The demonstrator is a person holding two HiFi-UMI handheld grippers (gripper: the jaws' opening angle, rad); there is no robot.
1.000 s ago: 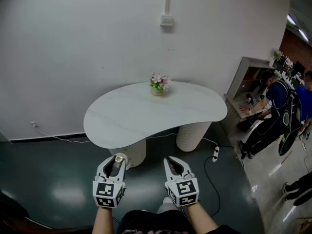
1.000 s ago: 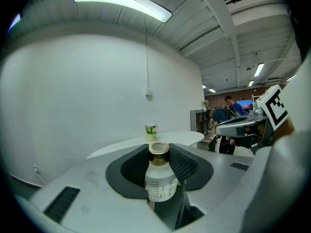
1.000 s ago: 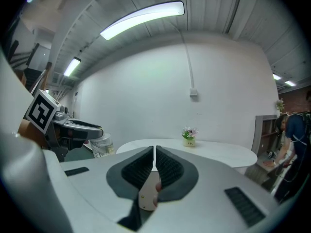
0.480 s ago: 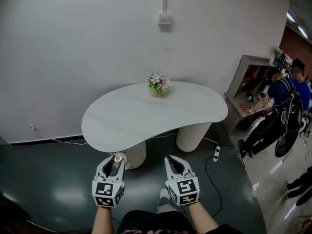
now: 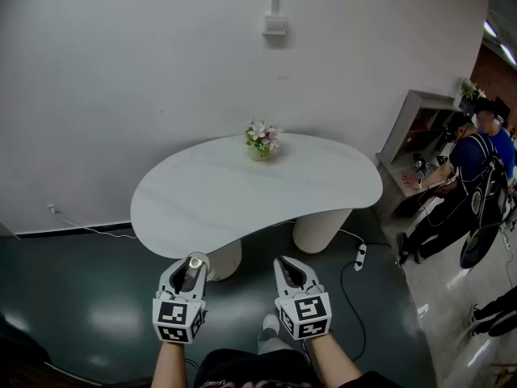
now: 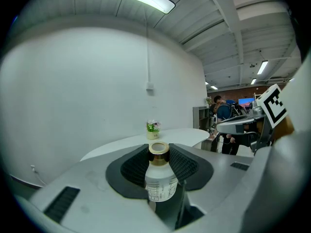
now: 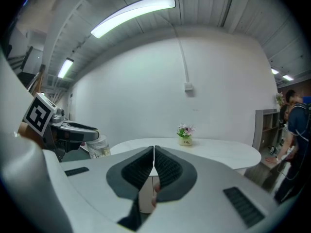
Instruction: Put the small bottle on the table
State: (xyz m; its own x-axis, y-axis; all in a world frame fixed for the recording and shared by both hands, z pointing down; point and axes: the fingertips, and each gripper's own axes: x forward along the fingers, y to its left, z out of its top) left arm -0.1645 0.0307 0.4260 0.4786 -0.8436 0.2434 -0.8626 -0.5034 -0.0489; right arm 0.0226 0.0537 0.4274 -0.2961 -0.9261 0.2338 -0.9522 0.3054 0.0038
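Trying to work out the set-down here. The left hand-held gripper (image 5: 191, 265) has the small bottle (image 6: 160, 181) pinched between its pads, jaws fairly wide because the bottle fills them. Where does it go from there? ~OP

Straight ahead, I'd say. The counter (image 5: 258, 188) lies forward of both grippers. The bottle hangs over the dark floor (image 5: 97, 297), short of the counter's near edge, touching nothing but the pads. ~reply

Which way is the bottle pointing though? ~OP

Its long axis runs along the jaws, gold cap leading toward the counter and tipped upward some. How close to upright is hard to call. My guess is the base has to come round underneath before it lands, or it'll tip. ~reply

And the other one? ~OP

The right hand-held gripper (image 5: 292, 269) is just beside the left, jaws pressed together with nothing in them. Both sit about equally near the counter, but the left has the load, so it's the left's job. The little flower pot (image 5: 262, 140) sits at the far edge by the wall, well apart from any near-side landing spot. ~reply
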